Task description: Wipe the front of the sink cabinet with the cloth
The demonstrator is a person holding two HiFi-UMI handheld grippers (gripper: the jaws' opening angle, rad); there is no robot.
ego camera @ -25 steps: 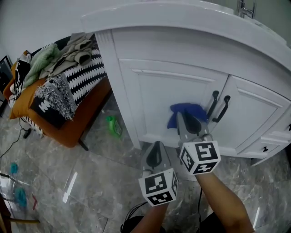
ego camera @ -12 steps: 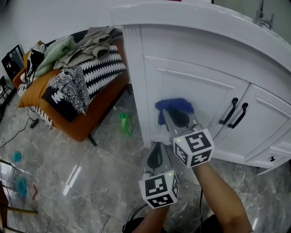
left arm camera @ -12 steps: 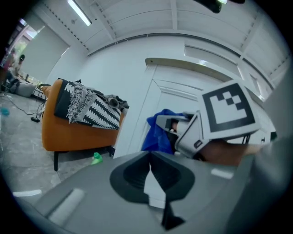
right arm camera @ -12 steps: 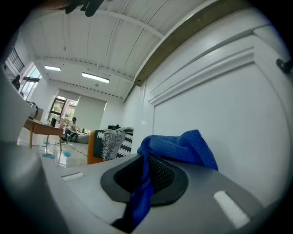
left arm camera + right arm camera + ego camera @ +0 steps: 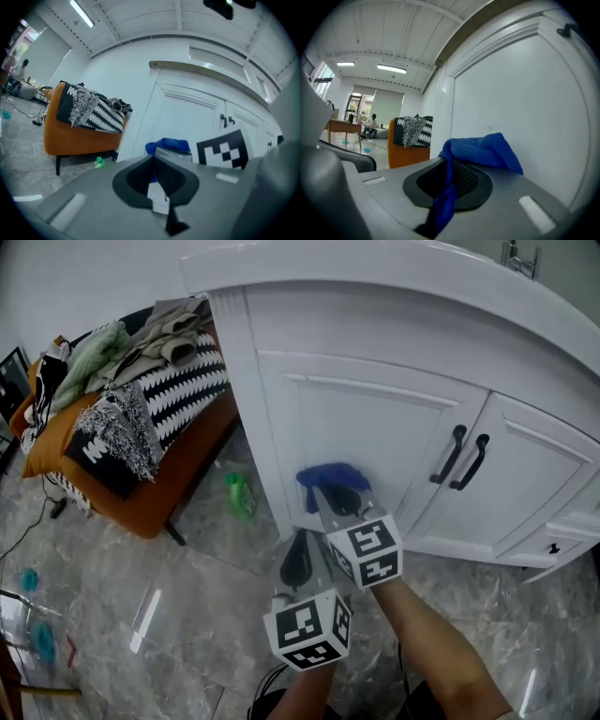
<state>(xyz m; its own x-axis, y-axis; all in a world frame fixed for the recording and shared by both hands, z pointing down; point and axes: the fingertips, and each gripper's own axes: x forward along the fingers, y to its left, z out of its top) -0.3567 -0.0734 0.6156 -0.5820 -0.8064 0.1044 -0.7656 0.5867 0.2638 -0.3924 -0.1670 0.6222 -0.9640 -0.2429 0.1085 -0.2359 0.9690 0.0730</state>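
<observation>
An orange sofa (image 5: 150, 512) is set on a glossy grey marble floor (image 5: 202, 582) before a white wall (image 5: 84, 277). On the sofa a black-and-white zigzag throw (image 5: 183, 381) and heaped clothes (image 5: 103, 352) are piled; by its foot a green bottle (image 5: 239, 495) is seen. Beyond it, ceiling strip lights (image 5: 391, 69) are lit.

Showed as two matte grey, wedge-shaped tools, the left gripper (image 5: 298, 557) and the right gripper (image 5: 330, 491). Carried on each a white cube (image 5: 306, 626) printed with black square markers. Narrowed toward the jaws, ringed there by a dark, rounded recess, with a fine mesh pattern on the right gripper's pad (image 5: 464, 176). Bore small pale rectangular marks on the grey flanks. Trailed thin dark cables (image 5: 267, 679) below the cubes. Left the forearms (image 5: 436, 652) uncovered behind them.
</observation>
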